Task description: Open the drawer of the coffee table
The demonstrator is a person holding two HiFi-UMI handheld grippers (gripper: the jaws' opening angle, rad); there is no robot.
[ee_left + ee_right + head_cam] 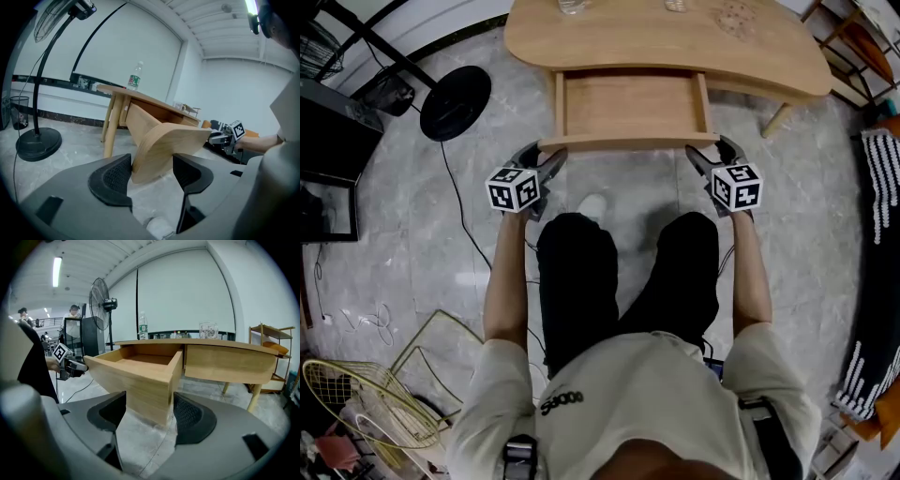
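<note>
The light wooden coffee table stands ahead of me with its drawer pulled well out and empty. My left gripper is at the left end of the drawer front, my right gripper at the right end. In the left gripper view the front's rounded end lies between the wide jaws of the left gripper, with floor showing beside the right pad. In the right gripper view the drawer's corner sits between the jaws of the right gripper, with a gap at the left pad.
A water bottle and glasses stand on the tabletop. A standing fan's round base and its cable lie on the floor at the left. A wire basket is at lower left, a wooden shelf at the right. My legs are right below the drawer.
</note>
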